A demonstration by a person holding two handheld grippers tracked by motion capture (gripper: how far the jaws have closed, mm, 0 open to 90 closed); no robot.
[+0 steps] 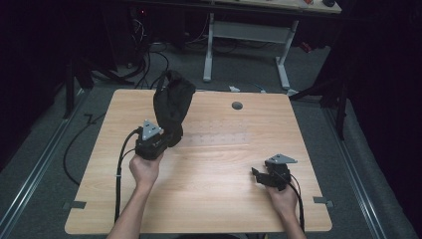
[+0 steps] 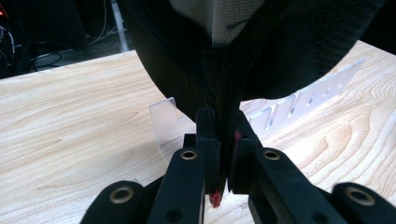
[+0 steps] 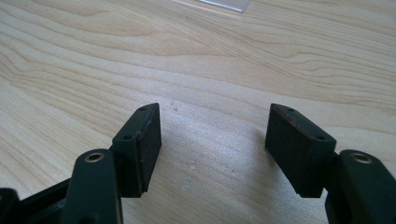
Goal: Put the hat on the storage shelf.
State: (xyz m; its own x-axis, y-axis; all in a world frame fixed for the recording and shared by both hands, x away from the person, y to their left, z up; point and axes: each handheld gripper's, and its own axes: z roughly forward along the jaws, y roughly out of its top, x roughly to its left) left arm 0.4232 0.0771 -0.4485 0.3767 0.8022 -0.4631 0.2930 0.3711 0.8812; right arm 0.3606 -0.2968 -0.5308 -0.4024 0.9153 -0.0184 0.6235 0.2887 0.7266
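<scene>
A black fabric item (image 1: 171,102), perhaps a cap with a grey mesh lining (image 2: 280,46), hangs upright above the left middle of the wooden table (image 1: 224,199). My left gripper (image 1: 173,135) is shut on its lower edge, and in the left gripper view the jaws (image 2: 222,121) pinch a fold of the black cloth. A clear slotted plastic rack (image 1: 214,138) lies flat on the table just beyond it (image 2: 303,100). My right gripper (image 1: 256,175) rests low at the right front. Its jaws (image 3: 215,140) stand open over bare wood with nothing between them.
A round cable hole (image 1: 237,105) sits in the far middle of the table. A white-legged desk (image 1: 249,30) and floor cables (image 1: 149,64) lie behind. The corner of the clear rack (image 3: 224,3) shows at the top of the right gripper view.
</scene>
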